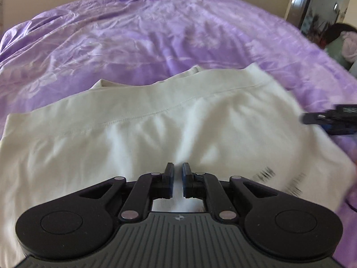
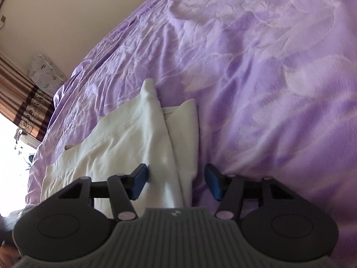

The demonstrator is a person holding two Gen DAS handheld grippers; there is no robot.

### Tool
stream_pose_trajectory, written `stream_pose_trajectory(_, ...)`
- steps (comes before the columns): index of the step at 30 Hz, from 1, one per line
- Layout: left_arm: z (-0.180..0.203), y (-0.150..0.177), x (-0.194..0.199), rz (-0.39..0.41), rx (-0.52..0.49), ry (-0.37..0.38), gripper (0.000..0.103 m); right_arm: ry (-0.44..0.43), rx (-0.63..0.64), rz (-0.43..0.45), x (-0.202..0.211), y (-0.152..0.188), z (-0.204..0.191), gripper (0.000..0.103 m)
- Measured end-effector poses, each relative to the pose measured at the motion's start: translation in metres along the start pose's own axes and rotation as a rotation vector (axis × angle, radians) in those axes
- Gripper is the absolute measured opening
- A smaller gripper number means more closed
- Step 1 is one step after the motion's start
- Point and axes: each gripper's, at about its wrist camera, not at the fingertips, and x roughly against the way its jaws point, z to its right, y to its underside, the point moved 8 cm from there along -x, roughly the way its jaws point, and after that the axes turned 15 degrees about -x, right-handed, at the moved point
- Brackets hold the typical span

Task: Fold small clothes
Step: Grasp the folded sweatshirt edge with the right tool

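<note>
A white garment point(image 1: 138, 134) lies spread and partly folded on the purple bedspread point(image 1: 133, 44). It has dark print near its right edge. My left gripper point(image 1: 177, 169) is over its near part, jaws almost closed with a narrow gap and white cloth between them. My right gripper point(image 2: 176, 176) is open, its fingers straddling the garment's folded right edge point(image 2: 156, 145). The right gripper also shows at the right of the left wrist view point(image 1: 312, 118), at the garment's right side.
The purple bedspread point(image 2: 267, 89) fills most of both views. A beige wall point(image 2: 67, 11), a patterned pillow point(image 2: 44, 73) and striped curtains point(image 2: 20, 102) lie at the left of the right wrist view. A mirror or doorway point(image 1: 321, 4) stands at the far right.
</note>
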Motion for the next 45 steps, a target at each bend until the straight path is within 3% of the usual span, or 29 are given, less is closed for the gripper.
stream_pose_trajectory(6,-0.031,-0.035,-0.04,-0.015,0.014,-0.07,0.008,-0.036,-0.023,-0.02,-0.003,-0.003,0.002,0.053)
stream_pose_trajectory(8,-0.037,-0.044,-0.052,-0.029,0.02,-0.061,0.006,-0.038,-0.028,-0.028,-0.003,-0.004,0.002,0.053)
stream_pose_trajectory(13,-0.046,-0.065,-0.065,-0.016,0.036,-0.094,0.006,-0.019,0.001,-0.038,-0.009,-0.006,-0.002,0.05)
stream_pose_trajectory(18,-0.046,-0.074,-0.067,-0.01,0.027,-0.118,0.006,-0.056,-0.032,-0.075,-0.021,-0.012,0.002,0.049)
stream_pose_trajectory(21,-0.049,-0.078,-0.064,0.008,0.062,-0.129,0.006,-0.096,-0.083,-0.079,-0.025,-0.016,0.006,0.039)
stream_pose_trajectory(24,-0.05,-0.082,-0.049,0.015,0.062,-0.169,0.007,-0.137,-0.123,-0.078,-0.024,-0.02,0.007,0.015)
stream_pose_trajectory(27,-0.047,-0.08,-0.022,0.041,0.051,-0.155,0.008,-0.15,-0.095,-0.049,-0.015,-0.021,-0.002,0.011)
stream_pose_trajectory(30,-0.052,-0.072,0.01,0.045,0.048,-0.186,0.008,-0.137,-0.035,-0.002,0.0,-0.017,-0.023,0.009)
stream_pose_trajectory(33,-0.062,-0.06,0.041,0.033,0.038,-0.273,0.008,-0.144,0.035,0.043,0.021,-0.011,-0.058,0.008)
stream_pose_trajectory(36,-0.072,-0.047,0.07,0.035,0.036,-0.286,0.008,-0.158,0.099,0.07,0.039,0.001,-0.1,0.007)
stream_pose_trajectory(41,-0.099,-0.022,0.12,0.052,0.082,-0.248,0.008,-0.189,0.14,0.039,0.042,0.029,-0.177,0.006)
stream_pose_trajectory(45,-0.125,-0.001,0.153,0.074,0.089,-0.275,0.008,-0.212,0.153,-0.005,0.021,0.055,-0.238,0.006)
